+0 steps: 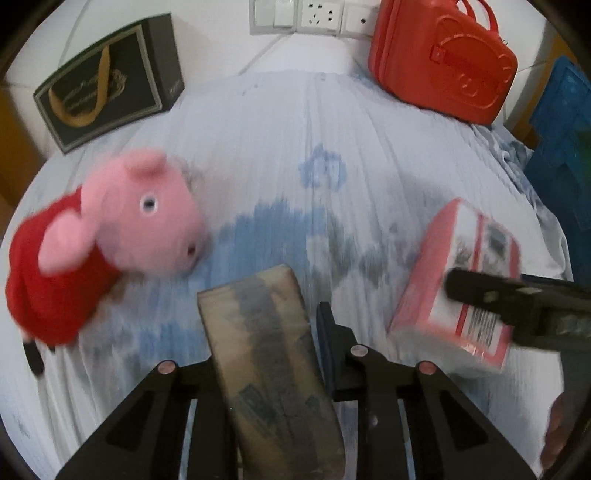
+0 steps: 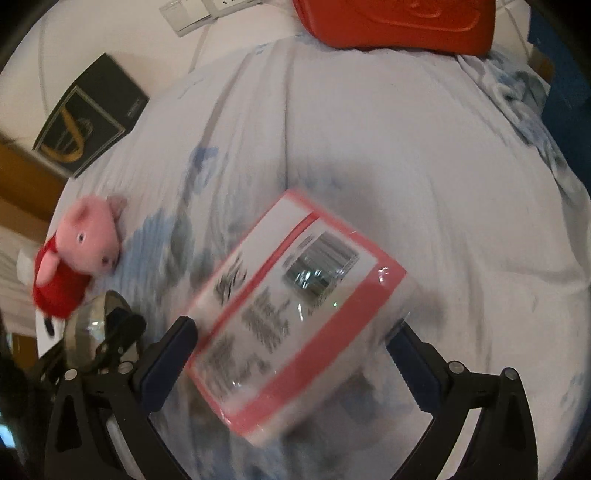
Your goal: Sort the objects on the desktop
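Observation:
My left gripper [image 1: 262, 332] is shut on a beige tissue pack [image 1: 273, 354] and holds it above the cloth-covered table [image 1: 280, 155]. My right gripper [image 2: 291, 332] is shut on a pink and white tissue pack [image 2: 291, 314], its fingers pressing on both sides; the pack also shows in the left wrist view [image 1: 461, 280]. A pink pig plush in a red dress [image 1: 103, 236] lies on the table at the left, and shows small in the right wrist view [image 2: 81, 251]. The left gripper with its beige pack [image 2: 92, 328] appears at the lower left of the right wrist view.
A red plastic case [image 1: 443, 62] stands at the back right by the wall. A black gift box with a gold emblem [image 1: 110, 81] stands at the back left. A blue crate [image 1: 561, 147] is off the table's right edge. Wall sockets [image 1: 314, 16] are behind.

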Demonstrator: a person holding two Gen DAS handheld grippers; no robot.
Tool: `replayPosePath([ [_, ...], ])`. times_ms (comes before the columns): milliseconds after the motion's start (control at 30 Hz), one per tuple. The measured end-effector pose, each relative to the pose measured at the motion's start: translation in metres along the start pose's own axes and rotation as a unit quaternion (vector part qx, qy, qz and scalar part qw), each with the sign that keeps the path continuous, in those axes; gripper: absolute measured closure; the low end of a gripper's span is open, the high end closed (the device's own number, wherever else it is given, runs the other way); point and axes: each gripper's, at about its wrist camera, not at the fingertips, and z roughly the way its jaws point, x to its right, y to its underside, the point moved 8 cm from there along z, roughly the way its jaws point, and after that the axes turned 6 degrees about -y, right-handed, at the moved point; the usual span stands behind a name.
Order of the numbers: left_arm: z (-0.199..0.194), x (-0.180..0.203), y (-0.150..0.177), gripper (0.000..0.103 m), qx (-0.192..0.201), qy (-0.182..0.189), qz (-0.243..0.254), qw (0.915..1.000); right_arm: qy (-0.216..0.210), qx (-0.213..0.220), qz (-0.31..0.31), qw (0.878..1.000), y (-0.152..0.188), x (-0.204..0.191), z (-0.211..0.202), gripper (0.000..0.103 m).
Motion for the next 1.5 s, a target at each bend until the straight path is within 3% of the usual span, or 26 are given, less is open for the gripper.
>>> replayPosePath([
  [233, 0.005, -0.006, -0.007, 0.082, 0.003, -0.008, 0.007, 0.9999, 0.046, 0.011, -0.065, 0.997, -0.013, -0.022, 0.017, 0.000],
  [333, -0.001, -0.007, -0.001, 0.082, 0.005, -0.010, 0.003, 0.9999, 0.040, 0.015, -0.064, 0.997, -0.013, -0.021, 0.017, 0.000],
  [400, -0.009, -0.004, 0.000, 0.082, 0.009, -0.011, 0.003, 0.9999, 0.036, 0.025, -0.066, 0.997, -0.011, -0.020, 0.010, 0.006],
  [600, -0.054, -0.006, 0.003, 0.082, 0.046, -0.018, 0.002, 0.9988, 0.016, 0.043, -0.075, 0.996, 0.005, -0.023, -0.018, 0.010],
  [900, -0.139, -0.004, 0.011, 0.082, 0.109, -0.028, 0.001, 0.9936, 0.008, 0.142, -0.133, 0.981, 0.025, -0.052, -0.117, 0.010],
  [1133, -0.207, 0.008, 0.017, 0.082, 0.162, -0.014, 0.019, 0.9865, 0.017, 0.207, -0.148, 0.967, 0.050, -0.068, -0.198, 0.010],
  [1367, -0.269, 0.040, 0.023, 0.082, 0.208, 0.018, 0.043, 0.9770, 0.056, 0.260, -0.137, 0.954, 0.081, -0.064, -0.273, 0.010],
  [1500, -0.308, 0.076, 0.018, 0.082, 0.236, 0.035, 0.068, 0.9686, 0.077, 0.296, -0.120, 0.945, 0.091, -0.045, -0.326, 0.010],
])
